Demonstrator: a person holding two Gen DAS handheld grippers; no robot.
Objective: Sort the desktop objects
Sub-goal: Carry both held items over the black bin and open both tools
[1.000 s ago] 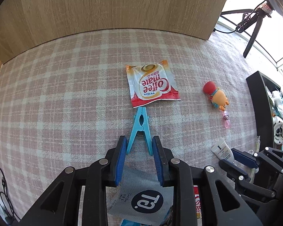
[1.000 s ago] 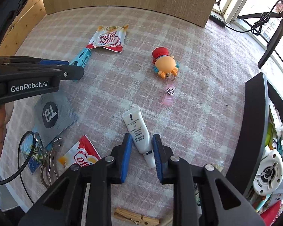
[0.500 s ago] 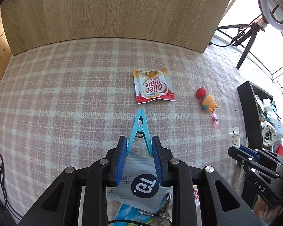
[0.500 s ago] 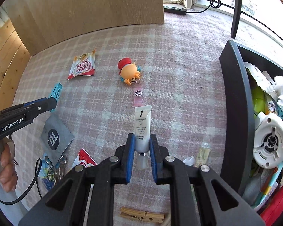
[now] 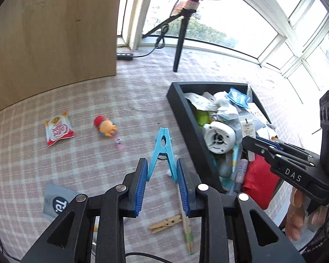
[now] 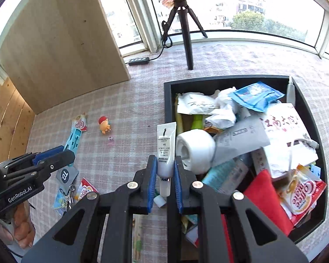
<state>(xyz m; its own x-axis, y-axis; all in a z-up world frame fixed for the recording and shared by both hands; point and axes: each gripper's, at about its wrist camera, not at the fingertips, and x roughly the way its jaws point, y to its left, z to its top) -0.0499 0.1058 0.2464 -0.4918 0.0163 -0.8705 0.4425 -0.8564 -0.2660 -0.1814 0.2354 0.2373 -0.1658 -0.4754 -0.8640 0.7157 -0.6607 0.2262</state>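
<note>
My left gripper is shut on a blue clothespin and holds it above the pink checked cloth, left of the black bin. My right gripper is shut on a white tube and holds it over the bin's left edge. The bin is full of packets, a white round device and a red pouch. The right gripper also shows in the left wrist view, with the tube hanging over the bin.
On the cloth lie a Coffee-mate sachet, an orange toy with a badge reel, a grey packet, a wooden clothespin and a thin stick. A wooden board and a tripod stand at the back.
Both grippers have lifted and swung right towards the bin. The blue clothespin has left the cloth in my left gripper. The tube has come over the bin's edge in my right gripper.
</note>
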